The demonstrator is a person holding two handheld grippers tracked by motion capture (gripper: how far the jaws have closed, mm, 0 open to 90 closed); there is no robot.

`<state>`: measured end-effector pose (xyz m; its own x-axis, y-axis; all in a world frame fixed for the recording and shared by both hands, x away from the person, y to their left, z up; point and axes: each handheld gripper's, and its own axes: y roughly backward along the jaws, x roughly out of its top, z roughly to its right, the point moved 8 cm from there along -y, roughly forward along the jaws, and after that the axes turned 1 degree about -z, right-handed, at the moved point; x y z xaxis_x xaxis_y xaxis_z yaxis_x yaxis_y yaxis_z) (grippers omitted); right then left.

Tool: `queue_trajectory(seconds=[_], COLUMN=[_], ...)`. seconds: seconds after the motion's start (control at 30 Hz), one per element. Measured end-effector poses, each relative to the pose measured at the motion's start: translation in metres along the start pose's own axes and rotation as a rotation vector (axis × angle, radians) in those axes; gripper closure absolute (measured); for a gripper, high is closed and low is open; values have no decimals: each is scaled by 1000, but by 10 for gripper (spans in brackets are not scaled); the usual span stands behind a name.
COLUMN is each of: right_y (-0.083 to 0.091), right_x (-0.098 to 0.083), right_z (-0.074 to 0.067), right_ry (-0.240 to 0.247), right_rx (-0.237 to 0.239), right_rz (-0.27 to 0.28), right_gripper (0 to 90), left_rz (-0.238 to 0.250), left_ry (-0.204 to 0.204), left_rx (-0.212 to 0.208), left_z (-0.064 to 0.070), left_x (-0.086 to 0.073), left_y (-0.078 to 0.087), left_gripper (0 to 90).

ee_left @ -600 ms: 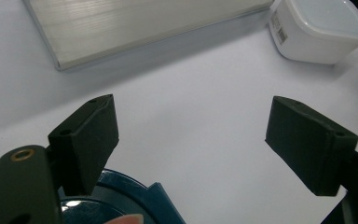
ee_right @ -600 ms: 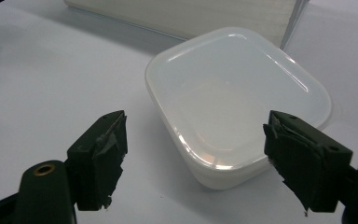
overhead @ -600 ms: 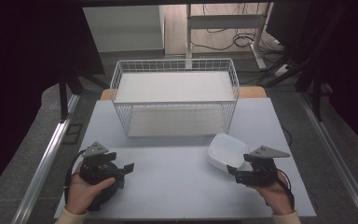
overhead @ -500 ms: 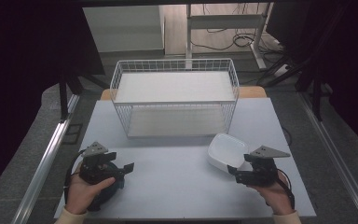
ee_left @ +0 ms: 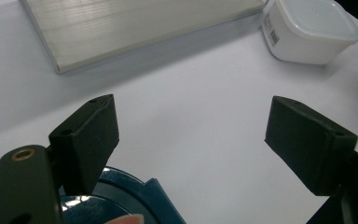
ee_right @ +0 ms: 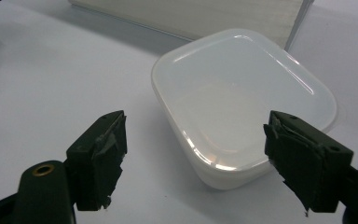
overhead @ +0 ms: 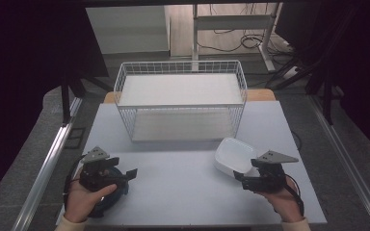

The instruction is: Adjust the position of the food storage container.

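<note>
Resting on the tabletop (overhead: 183,183) before the wire basket (overhead: 180,103): white tub (overhead: 233,156), right gripper (ee_right: 196,158) aimed at it for pickup; left gripper (ee_left: 191,140) idle over blue disc (ee_left: 116,196); both jaws open, empty.

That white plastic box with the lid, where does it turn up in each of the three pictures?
High view: the white lidded plastic box sits right of centre, near the table's front.
Left gripper view: it sits in the top right corner.
Right gripper view: it lies at centre, between and beyond the jaws.
Shared landmark: the white wire basket's pale base board, just behind the box.
</note>
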<state>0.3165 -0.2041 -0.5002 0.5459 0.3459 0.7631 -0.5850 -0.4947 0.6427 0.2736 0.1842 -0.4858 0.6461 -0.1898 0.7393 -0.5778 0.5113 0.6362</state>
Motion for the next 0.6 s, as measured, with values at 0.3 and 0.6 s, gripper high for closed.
queue_trajectory(seconds=[0.3, 0.6], right_y=[-2, 1], right_x=[0, 3], right_z=[-2, -7], right_ry=[3, 42], right_rx=[-12, -8], right_rz=[-15, 0], right_gripper=[203, 203], left_rz=[5, 4], left_ry=[2, -3], left_rx=[8, 13], left_z=[-3, -4], left_x=[0, 0], left_y=[4, 9], left_gripper=[171, 176])
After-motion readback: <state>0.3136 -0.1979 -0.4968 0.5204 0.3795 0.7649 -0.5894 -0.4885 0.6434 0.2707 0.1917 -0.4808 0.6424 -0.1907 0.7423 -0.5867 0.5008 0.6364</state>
